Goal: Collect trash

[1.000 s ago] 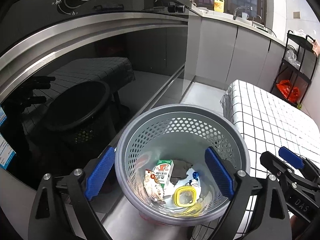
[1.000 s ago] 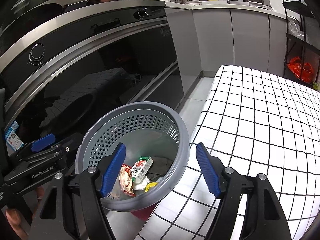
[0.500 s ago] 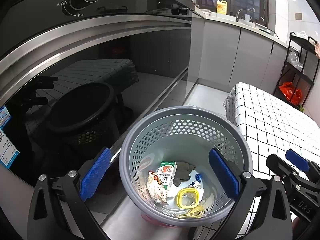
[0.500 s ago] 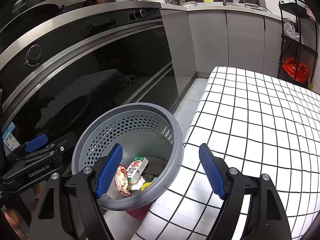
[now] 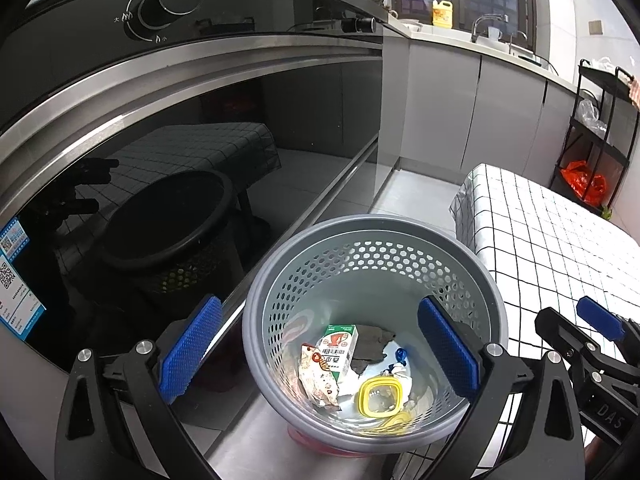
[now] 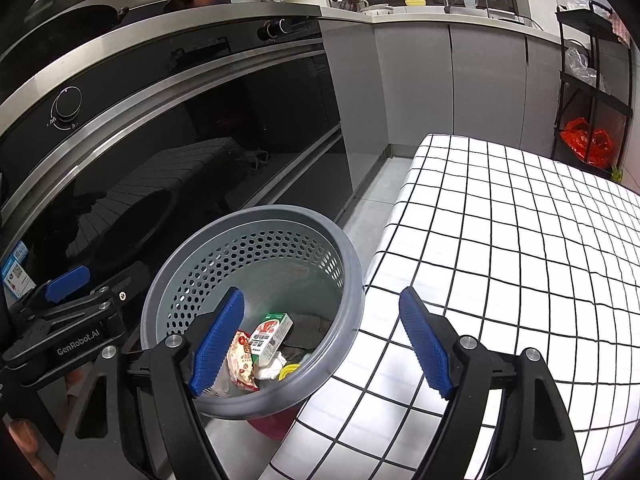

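While the left gripper and right gripper both stand spread and empty, low in frame sits the grey perforated bin holding a milk carton, snack wrapper and yellow-rimmed lid, beside the checked tabletop.

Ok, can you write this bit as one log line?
left gripper: open, empty | right gripper: open, empty | trash basket: holds carton, wrapper, yellow lid

Basket between oven and table.
Grey perforated plastic basket stands on floor, glass-fronted black oven left, white checked-cloth surface right; small printed carton lies inside.
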Available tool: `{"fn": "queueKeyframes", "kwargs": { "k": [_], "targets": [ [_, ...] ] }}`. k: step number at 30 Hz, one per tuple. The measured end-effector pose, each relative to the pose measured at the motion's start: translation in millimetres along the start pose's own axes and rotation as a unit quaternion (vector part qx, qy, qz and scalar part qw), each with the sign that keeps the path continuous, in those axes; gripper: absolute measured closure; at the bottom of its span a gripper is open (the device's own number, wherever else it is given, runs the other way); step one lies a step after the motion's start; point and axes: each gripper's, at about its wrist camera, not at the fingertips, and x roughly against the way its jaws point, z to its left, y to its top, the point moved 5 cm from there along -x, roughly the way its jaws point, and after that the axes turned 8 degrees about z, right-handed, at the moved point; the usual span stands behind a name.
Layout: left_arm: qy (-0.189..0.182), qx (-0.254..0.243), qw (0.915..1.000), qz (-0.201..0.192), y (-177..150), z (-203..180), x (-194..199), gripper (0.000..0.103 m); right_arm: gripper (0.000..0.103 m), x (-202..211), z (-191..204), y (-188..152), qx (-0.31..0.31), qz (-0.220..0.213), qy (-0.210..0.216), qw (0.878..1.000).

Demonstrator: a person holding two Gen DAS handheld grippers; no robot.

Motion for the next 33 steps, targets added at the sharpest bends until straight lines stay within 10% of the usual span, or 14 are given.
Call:
{"fn": "queueKeyframes", "kwargs": {
  "k": [33],
  "targets": [
    [0.006,0.007,0.9999,-0.007,2.4,6.3,2.1,0.006,0.027,-1.5,6.7,1.3,0.008,-0.002,-0.005,1.000]
  ]
}}
